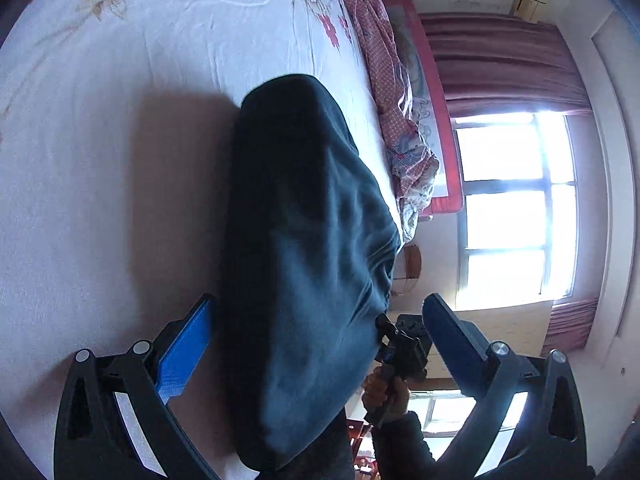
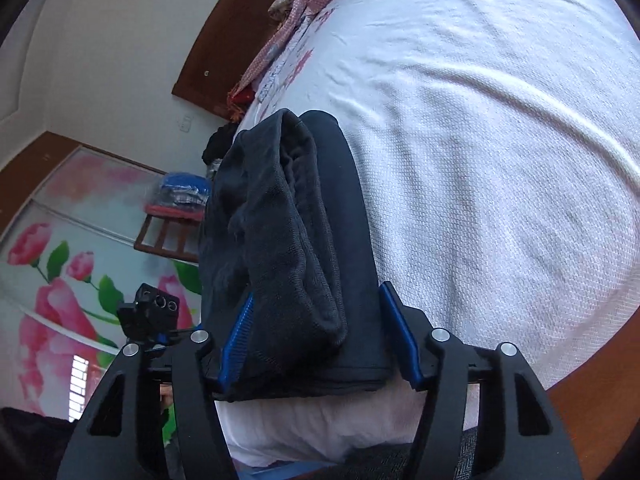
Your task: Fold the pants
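Dark pants (image 1: 304,240) on bed (image 1: 100,160), blocking view; left gripper (image 1: 316,344) spread wide, right gripper (image 2: 320,332) clamps pants. Quilt (image 1: 392,92), window (image 1: 516,208) beyond.

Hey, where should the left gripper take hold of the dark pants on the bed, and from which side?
Take the near end of the pants, coming in level from the bed's edge. They lie folded into a long thick stack, and that end already sits between the open fingers of the left gripper. The right gripper straddles the other end, so the left end is the free one.
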A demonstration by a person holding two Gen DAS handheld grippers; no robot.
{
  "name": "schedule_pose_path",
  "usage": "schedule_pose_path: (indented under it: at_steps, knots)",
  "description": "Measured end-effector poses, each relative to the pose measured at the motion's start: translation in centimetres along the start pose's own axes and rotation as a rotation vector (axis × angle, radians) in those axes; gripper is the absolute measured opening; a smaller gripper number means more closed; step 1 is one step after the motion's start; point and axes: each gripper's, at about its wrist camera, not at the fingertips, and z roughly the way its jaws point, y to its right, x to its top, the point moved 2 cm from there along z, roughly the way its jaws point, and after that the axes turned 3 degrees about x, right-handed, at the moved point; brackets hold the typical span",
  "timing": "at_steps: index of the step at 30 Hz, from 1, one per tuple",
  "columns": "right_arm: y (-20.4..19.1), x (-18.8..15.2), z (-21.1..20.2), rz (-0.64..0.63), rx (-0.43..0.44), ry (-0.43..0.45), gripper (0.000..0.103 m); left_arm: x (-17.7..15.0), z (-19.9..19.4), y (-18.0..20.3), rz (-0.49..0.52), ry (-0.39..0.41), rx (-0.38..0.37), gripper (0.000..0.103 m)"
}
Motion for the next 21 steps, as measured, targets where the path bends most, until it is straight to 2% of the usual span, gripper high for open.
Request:
schedule_pose_path:
  at_steps: [3,8,10,11,12,13,14,17,21]
  knots:
    - [-0.3,0.3,0.3,0.014,-0.006,0.002,0.060,0.0,0.4,-0.1,0.010,0.008,0.020,0.101]
    - [-0.1,0.2,0.1,0.019,-0.006,0.009,0.060,-0.3,0.3,0.0,0.042,0.044,0.008,0.101]
    - [0.0,-0.1,-0.2,0.014,-0.013,0.013,0.056,-0.5,0.8,0.4,0.059,0.031,0.024,0.100]
    - [-0.1,-0.2,-0.2,0.018,-0.009,0.016,0.049,-0.5,1.1,0.6,0.066,0.024,0.041,0.085]
    - [-0.4,-0.3,-0.3,0.022,-0.011,0.022,0.046,-0.7,1.4,0.5,0.056,0.008,0.058,0.052]
    - [-0.5,-0.3,-0.3,0.025,-0.019,0.027,0.045,-0.6,1.5,0.1,0.036,0.005,0.065,0.039]
    - [-0.9,-0.3,-0.5,0.025,-0.025,0.030,0.044,-0.6,1.4,-0.3,0.016,0.001,0.056,0.021]
    - [-2.3,-0.4,-0.7,0.001,-0.064,0.037,0.041,-0.4,1.2,-0.6,0.002,-0.006,0.058,0.015]
    - [-5.4,0.2,-1.3,-0.054,-0.105,0.044,0.039,0.0,0.4,1.7,0.045,0.026,0.038,0.014]
